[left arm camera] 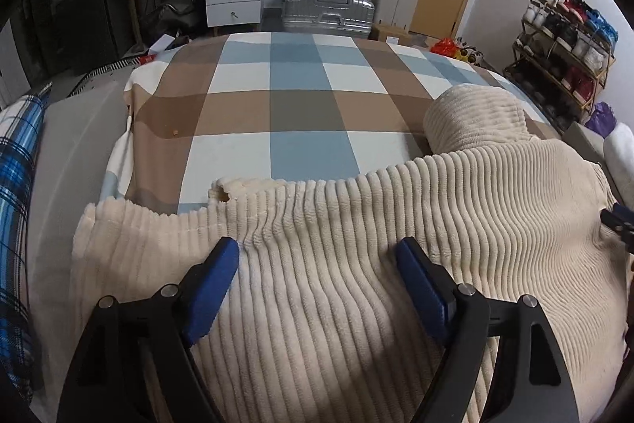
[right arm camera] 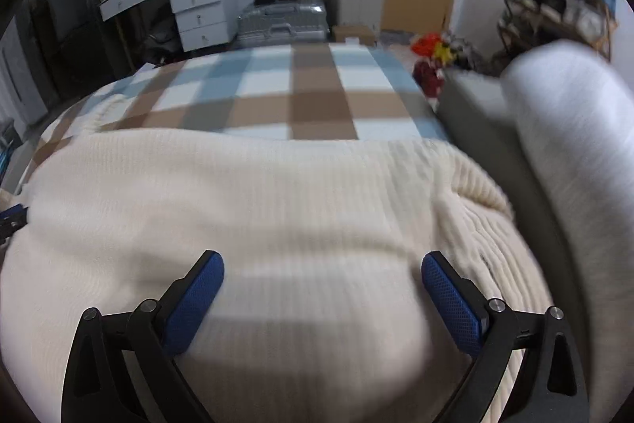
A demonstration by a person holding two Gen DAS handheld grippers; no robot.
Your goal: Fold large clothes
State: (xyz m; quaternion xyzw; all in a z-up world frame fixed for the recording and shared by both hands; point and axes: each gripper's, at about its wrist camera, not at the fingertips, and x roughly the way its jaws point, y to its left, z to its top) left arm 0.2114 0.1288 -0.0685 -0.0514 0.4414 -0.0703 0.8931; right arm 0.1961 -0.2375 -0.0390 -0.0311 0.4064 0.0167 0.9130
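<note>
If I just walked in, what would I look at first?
Probably the big cream ribbed sweater, spread across the near part of the bed right under both open grippers. Next, the checked blue, brown and white bedcover stretching behind it. Then the crowded shoe rack by the wall on the right.

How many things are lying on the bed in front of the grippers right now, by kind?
Cream ribbed knit sweater: 1
Blue, brown and white checked bed cover: 1
Blue plaid pillow at the bed's left edge: 1
Total: 3
</note>
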